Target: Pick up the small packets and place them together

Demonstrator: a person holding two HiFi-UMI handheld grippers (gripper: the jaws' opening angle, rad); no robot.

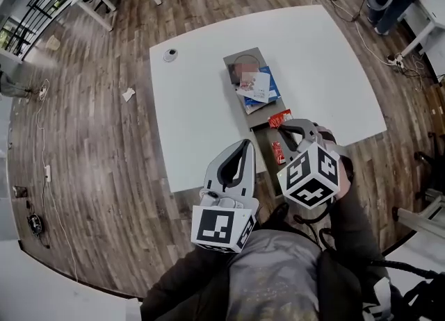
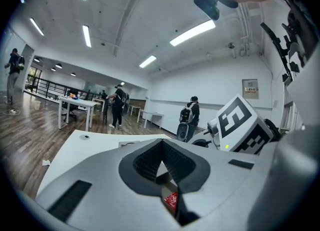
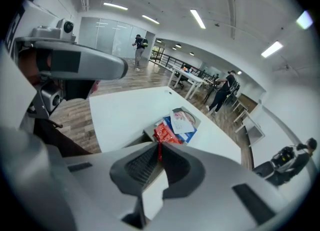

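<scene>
1. While the right claw pinches the red packet by its near edge, jaws almost together on the thin foil, the step in hand looks like the carry to the pile of white and blue packets.
2. To do it well, hold that pinch firm. Only a sliver of edge is gripped and most of the packet sticks out past the tips. Bring it over the pile, go low, then let go so it lands flat on top and doesn't slide off the grey tray.
3. At the centre of the head view, the held packet hangs just below the pile, near it but apart, over the tabletop.
4. The left claw has its tips meeting with nothing between them. It sits lower centre in the head view, beside the right one.
5. Low in the left gripper view, behind those tips, a second red packet lies beneath, untouched. In the head view it rests just below the held one, on a grey surface at the tabletop's near edge. That one looks like the next pick.
</scene>
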